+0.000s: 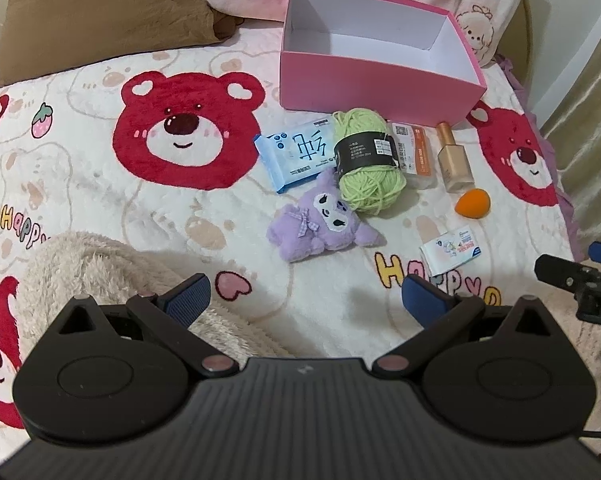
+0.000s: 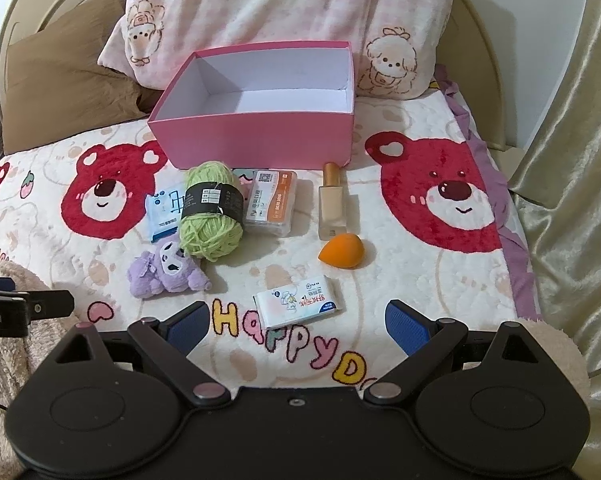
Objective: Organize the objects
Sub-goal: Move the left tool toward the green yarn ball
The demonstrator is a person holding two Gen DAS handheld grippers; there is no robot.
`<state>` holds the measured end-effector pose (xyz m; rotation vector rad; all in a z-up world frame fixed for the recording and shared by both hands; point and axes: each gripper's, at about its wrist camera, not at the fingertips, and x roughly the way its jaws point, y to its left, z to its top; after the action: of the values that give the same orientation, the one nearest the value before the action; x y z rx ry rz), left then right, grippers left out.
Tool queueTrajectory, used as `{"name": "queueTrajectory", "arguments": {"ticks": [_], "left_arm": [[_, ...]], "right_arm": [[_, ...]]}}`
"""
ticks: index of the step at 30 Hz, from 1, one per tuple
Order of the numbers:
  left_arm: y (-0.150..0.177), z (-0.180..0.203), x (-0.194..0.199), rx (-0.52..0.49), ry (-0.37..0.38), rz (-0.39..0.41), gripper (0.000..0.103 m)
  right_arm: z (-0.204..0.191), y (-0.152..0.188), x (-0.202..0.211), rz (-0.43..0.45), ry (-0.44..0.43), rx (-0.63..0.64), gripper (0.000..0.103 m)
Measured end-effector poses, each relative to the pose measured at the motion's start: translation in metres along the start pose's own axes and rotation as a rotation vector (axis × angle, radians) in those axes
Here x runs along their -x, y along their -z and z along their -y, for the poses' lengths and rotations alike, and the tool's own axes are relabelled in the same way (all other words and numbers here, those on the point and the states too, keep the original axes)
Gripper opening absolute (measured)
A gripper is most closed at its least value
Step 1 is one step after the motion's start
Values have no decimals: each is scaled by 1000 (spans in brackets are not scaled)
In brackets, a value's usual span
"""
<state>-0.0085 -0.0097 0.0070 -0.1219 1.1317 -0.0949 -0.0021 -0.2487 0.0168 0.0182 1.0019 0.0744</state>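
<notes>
The right gripper [image 2: 296, 326] hung nearest the lens, jaws spread wide and empty, with a small tissue pack [image 2: 297, 306] lying just beyond its fingertips on the bear-print blanket [image 2: 440, 272]. The left gripper [image 1: 305, 298] was likewise spread and held nothing. Farther off lay an orange sponge [image 2: 341, 255], a foundation bottle [image 2: 331, 202], an orange-labelled clear case [image 2: 271, 202], green yarn [image 2: 211, 210], a blue wipes pack [image 1: 294, 152] and a purple plush [image 1: 320, 226], all in front of the pink box [image 2: 256, 108], which stood open-topped.

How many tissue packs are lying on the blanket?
2: the blue pack lies partly under the yarn; the small white pack lies nearest the right gripper. None visibly hidden.
</notes>
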Motion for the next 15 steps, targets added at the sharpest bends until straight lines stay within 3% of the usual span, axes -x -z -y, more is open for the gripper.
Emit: {"name": "queueTrajectory", "arguments": {"ticks": [15], "left_arm": [[-2, -4, 7, 25, 12, 31, 101]], "right_arm": [[-5, -1, 0, -19, 8, 8, 97]]}}
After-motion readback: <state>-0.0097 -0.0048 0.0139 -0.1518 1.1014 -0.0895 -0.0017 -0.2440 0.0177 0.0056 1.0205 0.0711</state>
